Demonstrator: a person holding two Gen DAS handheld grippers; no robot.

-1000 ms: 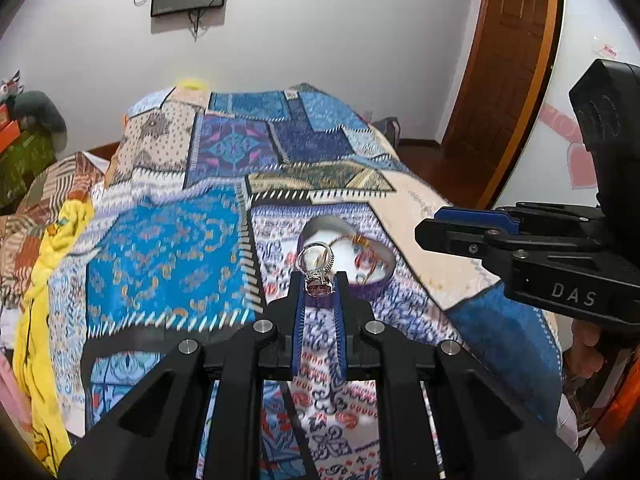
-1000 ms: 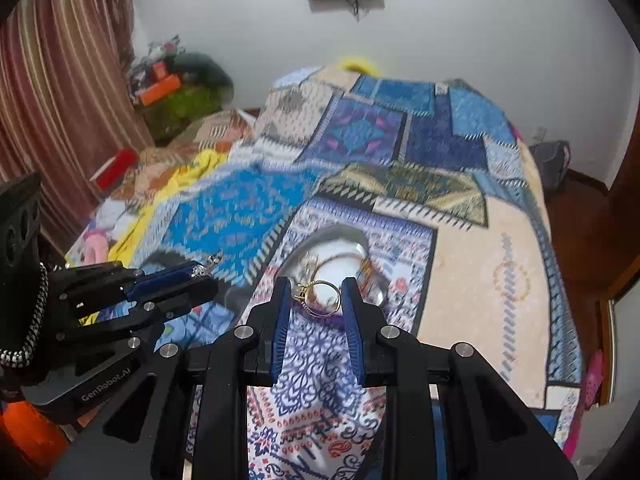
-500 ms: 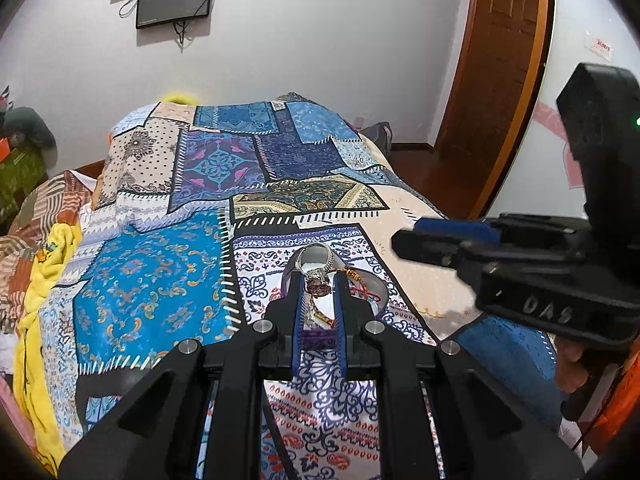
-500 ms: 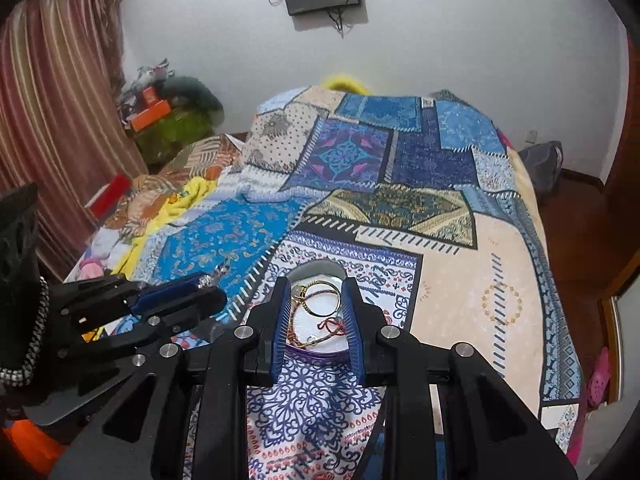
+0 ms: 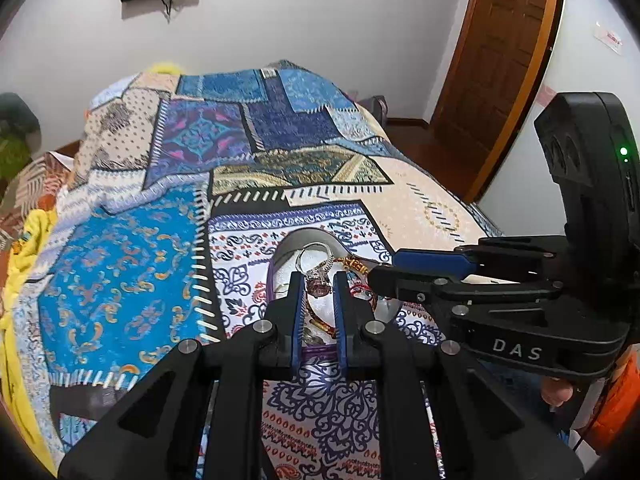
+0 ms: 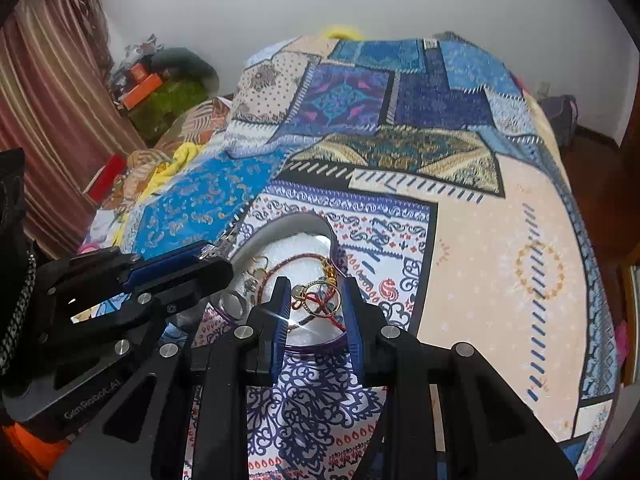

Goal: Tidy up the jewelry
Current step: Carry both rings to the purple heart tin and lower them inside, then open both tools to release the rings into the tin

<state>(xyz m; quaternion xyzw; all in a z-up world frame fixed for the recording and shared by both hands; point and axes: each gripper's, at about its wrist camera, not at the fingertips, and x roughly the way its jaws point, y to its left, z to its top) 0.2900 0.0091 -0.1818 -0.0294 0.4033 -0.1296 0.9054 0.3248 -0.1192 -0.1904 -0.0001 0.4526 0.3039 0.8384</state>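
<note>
round tray (image 6: pixel 280 227), red cord necklace (image 6: pixel 296 261), rings (image 6: pixel 250 280)

Bedspread (image 5: pixel 120 280): patchwork of bright blue with orange scrolls, navy, purple with teal medallions, cream with dots, and white with dark-blue paisley borders.
Dish (image 6: pixel 298 226): white inside, purple rim.
Left tool (image 5: pixel 317 280): black body, blue finger pads.
Right tool (image 6: pixel 316 292): black body, blue finger pads.
Silver ring (image 5: pixel 316 268): silver band, dark reddish stone.
Gold ring (image 6: pixel 320 298): thin gold band.
Cord (image 6: pixel 320 308): red, lying across the white inside of the dish.
Curtain (image 6: pixel 48 100): maroon with pale vertical stripes.
Door (image 5: pixel 500 60): dark brown wood, orange-brown frame.
Wall (image 5: pixel 320 20): plain white.
Yellow cloth (image 5: pixel 16 280): plain yellow.
</note>
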